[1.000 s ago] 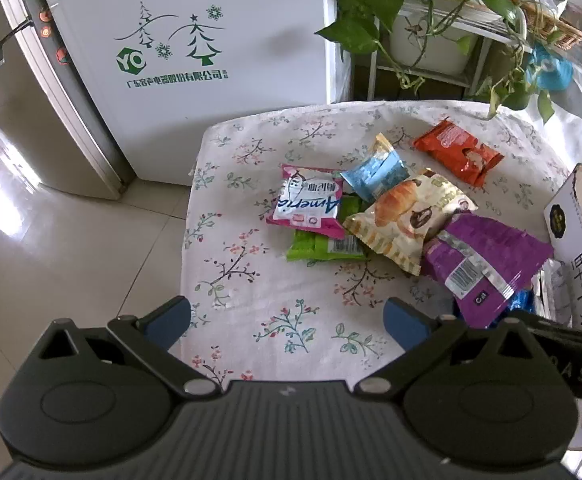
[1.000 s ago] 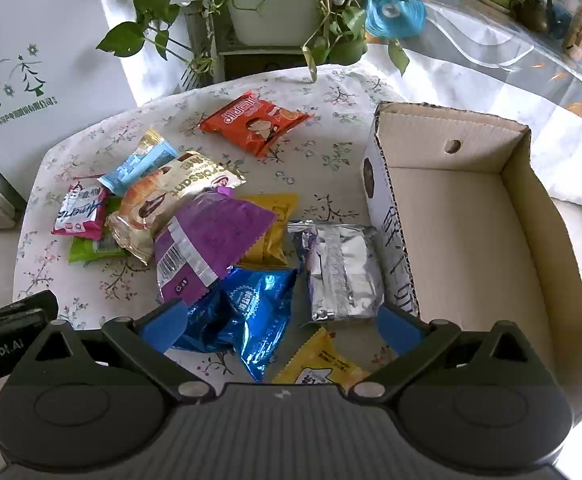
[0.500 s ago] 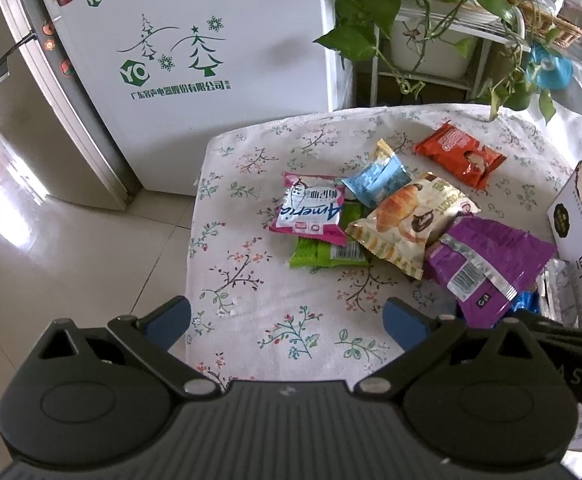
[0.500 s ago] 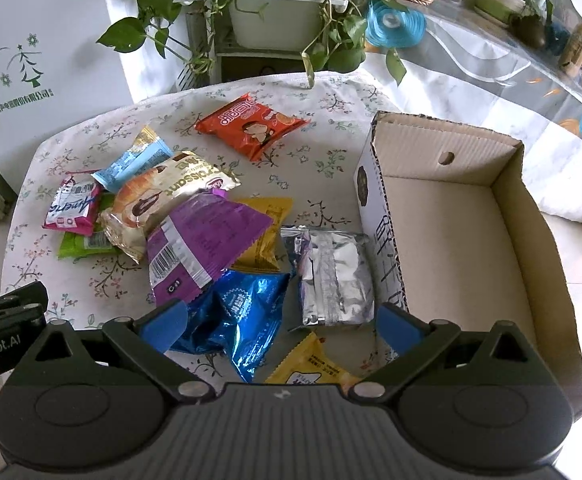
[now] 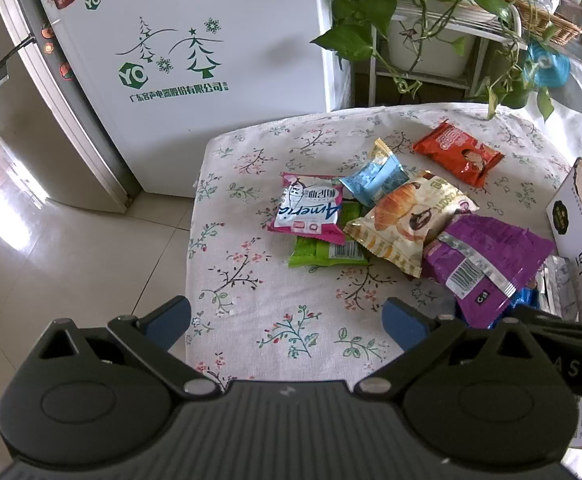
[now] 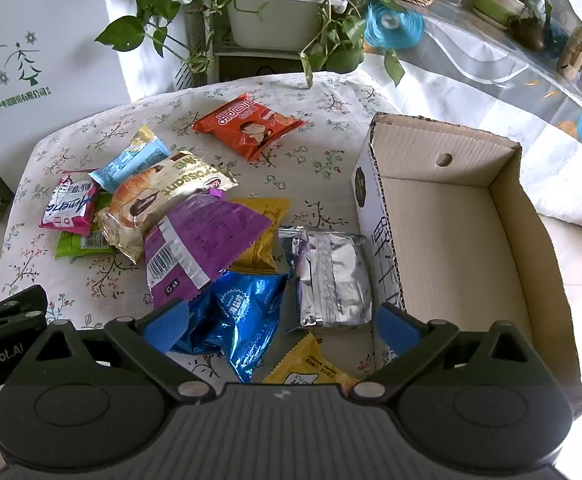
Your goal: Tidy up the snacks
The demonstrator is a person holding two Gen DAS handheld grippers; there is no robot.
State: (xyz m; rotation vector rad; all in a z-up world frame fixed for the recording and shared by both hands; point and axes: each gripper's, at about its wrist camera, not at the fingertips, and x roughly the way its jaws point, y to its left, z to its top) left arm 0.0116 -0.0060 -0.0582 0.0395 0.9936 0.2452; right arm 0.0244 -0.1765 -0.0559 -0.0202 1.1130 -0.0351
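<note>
Several snack packets lie on a floral tablecloth (image 5: 251, 264): a pink packet (image 5: 310, 213), a green one (image 5: 325, 249), a light blue one (image 5: 377, 176), a croissant packet (image 5: 407, 218), a purple bag (image 6: 199, 244), an orange one (image 6: 249, 124), a yellow one (image 6: 261, 236), a silver pouch (image 6: 331, 280), a shiny blue bag (image 6: 239, 312) and a yellow packet (image 6: 311, 368). An open cardboard box (image 6: 463, 240) with nothing inside stands at the right. My left gripper (image 5: 287, 320) is open above the table's near left edge. My right gripper (image 6: 281, 326) is open over the blue bag and silver pouch.
A white fridge (image 5: 195, 52) stands behind the table on the left. A plant rack with trailing vines (image 6: 275, 12) is at the back. A glass-topped table (image 6: 503, 60) with pots runs along the right. Tiled floor (image 5: 51, 240) lies left of the table.
Both grippers have drawn back and risen slightly, so the table and packets look a little farther away. No packet has moved; both stay open.
</note>
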